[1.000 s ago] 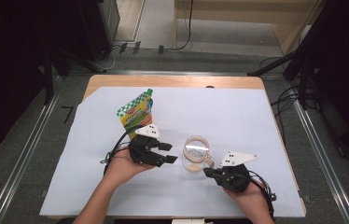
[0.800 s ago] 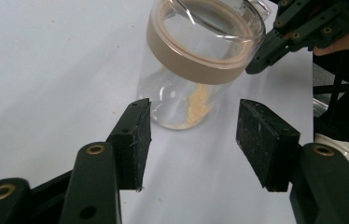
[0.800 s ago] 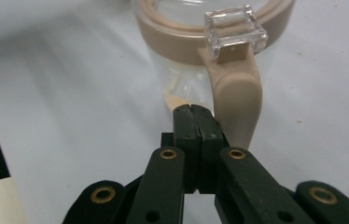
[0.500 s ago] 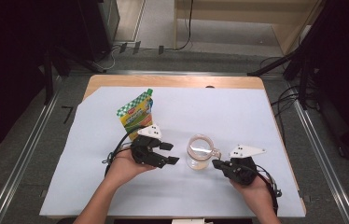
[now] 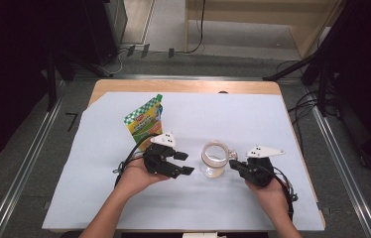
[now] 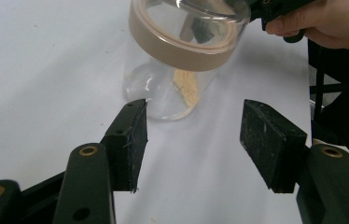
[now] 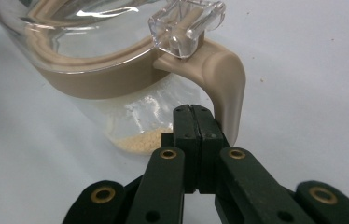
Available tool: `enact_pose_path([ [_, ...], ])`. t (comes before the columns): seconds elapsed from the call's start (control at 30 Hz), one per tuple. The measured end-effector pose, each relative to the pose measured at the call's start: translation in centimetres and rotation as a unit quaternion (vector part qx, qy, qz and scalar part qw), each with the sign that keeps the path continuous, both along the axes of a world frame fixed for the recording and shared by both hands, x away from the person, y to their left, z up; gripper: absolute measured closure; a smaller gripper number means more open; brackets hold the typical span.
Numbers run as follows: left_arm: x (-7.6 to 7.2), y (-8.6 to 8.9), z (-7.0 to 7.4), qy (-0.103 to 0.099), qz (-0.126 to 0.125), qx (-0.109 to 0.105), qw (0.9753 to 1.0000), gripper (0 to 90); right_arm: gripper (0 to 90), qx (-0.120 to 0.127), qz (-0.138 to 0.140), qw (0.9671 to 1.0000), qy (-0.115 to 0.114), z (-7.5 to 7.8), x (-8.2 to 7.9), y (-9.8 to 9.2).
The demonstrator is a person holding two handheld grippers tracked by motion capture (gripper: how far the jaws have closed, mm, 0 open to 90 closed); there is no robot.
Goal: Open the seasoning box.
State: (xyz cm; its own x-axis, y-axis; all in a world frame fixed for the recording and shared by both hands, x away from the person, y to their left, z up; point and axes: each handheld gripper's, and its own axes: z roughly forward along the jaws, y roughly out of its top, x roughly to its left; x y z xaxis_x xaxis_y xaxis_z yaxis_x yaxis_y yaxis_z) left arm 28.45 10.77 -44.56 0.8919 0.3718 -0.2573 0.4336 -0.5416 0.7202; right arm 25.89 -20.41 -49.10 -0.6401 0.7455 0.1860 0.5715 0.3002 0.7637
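Note:
A clear jar (image 5: 215,159) with a tan rim and tan handle stands on the white sheet (image 5: 253,119), a little tan powder at its bottom. My left gripper (image 5: 188,162) is open just left of it. In the left gripper view the jar (image 6: 186,60) stands ahead of the open left gripper (image 6: 191,116), untouched. My right gripper (image 5: 234,164) is shut at the jar's right side. In the right gripper view the right gripper (image 7: 194,112) has its jaws pressed together, nothing between them, right beside the handle (image 7: 226,79). The clear lid latch (image 7: 186,21) sits above it.
A green and yellow pouch (image 5: 146,121) lies on the sheet behind my left hand. The wooden table edge (image 5: 183,86) shows at the far side. The person's right hand (image 6: 326,23) appears beyond the jar in the left gripper view.
My right gripper has shifted a little right and farther up the table, its tips now at the jar's handle. The left gripper and the jar have barely moved.

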Motion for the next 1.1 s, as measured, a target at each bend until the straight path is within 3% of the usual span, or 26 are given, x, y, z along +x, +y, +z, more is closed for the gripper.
enact_pose_path([
  [0.2,0.4,-0.7,0.0,-0.01,-0.004,-0.005,0.9999,39.5,90.0,0.007,0.009,0.9999,0.005,0.3,0.1,-0.3],
  [0.43,1.5,-2.0,0.2,-0.032,-0.029,0.001,0.9991,33.0,90.0,0.006,0.02,0.9997,0.009,1.0,-0.2,-1.4],
  [0.6,2.2,-2.9,0.3,-0.04,-0.043,0.005,0.9982,27.3,90.0,0.011,0.011,0.9998,0.011,1.4,-0.2,-2.6],
  [0.8,3.4,-3.6,0.2,-0.027,-0.054,-0.004,0.9982,25.4,90.0,0.01,-0.003,0.9999,0.014,1.2,0.4,-2.9],
  [0.97,3.7,-4.8,-0.2,-0.04,-0.076,0.004,0.9963,22.5,89.9,0.005,-0.015,0.9998,0.015,0.7,1.3,-2.4],
  [1.03,3.6,-5.2,-0.3,-0.043,-0.077,0.0,0.9961,21.2,90.0,0.002,-0.016,0.9998,0.014,0.6,1.3,-2.3],
  [1.1,3.5,-5.6,-0.5,-0.051,-0.075,0.009,0.9958,17.9,90.0,0.001,-0.018,0.9997,0.014,0.5,1.5,-2.2],
])
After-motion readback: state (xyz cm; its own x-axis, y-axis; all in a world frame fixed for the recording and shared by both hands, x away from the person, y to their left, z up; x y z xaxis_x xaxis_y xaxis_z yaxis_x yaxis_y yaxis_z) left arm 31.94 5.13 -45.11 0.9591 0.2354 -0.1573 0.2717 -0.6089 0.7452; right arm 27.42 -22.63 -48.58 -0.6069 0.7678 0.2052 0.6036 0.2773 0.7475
